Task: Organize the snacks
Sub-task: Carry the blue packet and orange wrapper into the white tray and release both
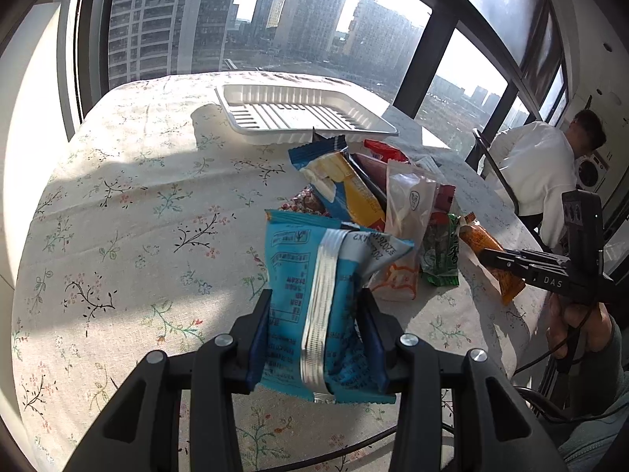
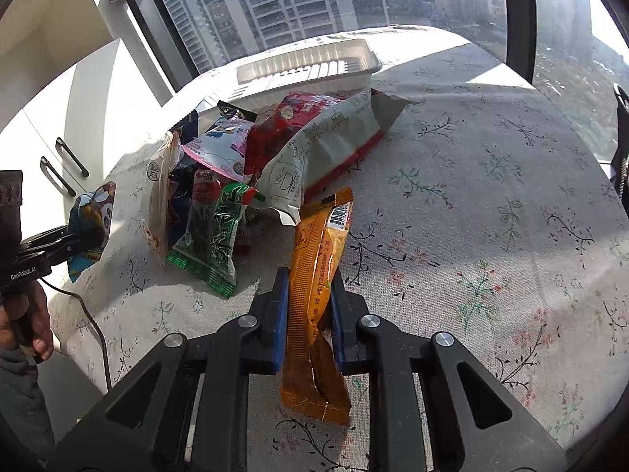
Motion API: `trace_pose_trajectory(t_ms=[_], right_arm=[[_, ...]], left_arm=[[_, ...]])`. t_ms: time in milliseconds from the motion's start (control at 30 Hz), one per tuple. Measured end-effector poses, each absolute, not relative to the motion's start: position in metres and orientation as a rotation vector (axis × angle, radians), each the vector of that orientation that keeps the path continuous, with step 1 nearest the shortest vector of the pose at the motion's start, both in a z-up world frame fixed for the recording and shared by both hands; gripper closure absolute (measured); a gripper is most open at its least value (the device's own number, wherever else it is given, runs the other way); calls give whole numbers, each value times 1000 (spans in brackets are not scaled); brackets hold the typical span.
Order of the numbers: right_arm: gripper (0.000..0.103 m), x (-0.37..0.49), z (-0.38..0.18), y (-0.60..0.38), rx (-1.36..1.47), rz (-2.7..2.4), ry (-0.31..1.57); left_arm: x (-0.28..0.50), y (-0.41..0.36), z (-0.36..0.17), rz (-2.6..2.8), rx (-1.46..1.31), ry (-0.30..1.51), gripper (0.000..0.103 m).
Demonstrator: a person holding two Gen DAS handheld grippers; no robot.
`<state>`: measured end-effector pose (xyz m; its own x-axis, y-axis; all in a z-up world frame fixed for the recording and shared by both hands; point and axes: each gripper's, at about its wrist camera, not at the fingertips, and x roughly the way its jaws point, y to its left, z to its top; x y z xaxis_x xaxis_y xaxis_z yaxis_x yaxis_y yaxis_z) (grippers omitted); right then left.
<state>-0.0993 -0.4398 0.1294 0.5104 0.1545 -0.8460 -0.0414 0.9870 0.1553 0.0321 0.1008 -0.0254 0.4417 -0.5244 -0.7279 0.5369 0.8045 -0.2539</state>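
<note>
My left gripper [image 1: 316, 301] is shut on a light-blue snack packet [image 1: 318, 295], held upright above the cloth; the same packet [image 2: 89, 228] shows at the left edge of the right wrist view. My right gripper [image 2: 308, 279] is shut on a long orange snack packet [image 2: 318, 275] that lies on the table. From the left wrist view that orange packet [image 1: 487, 253] sits at the gripper [image 1: 496, 256] tip on the right. A pile of snack packets [image 1: 377, 192] lies mid-table. Behind it stands an empty white plastic tray [image 1: 298, 112], also the tray [image 2: 314, 63] at the far side.
A round table with a floral cloth [image 1: 129, 212] fills both views. Large windows run behind it. A person in a white top [image 1: 538, 169] sits at the far right. White cabinets with dark handles [image 2: 67, 165] stand left. A cable [image 2: 98, 338] hangs off the table's left edge.
</note>
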Motion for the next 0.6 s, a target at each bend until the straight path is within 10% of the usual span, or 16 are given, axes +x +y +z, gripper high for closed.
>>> trace_pose_trajectory(t_ms=[600], right_arm=[[87,-40,201,-524,233,47,818]], left_arm=[[110,123,28,-620,-84,818,59]])
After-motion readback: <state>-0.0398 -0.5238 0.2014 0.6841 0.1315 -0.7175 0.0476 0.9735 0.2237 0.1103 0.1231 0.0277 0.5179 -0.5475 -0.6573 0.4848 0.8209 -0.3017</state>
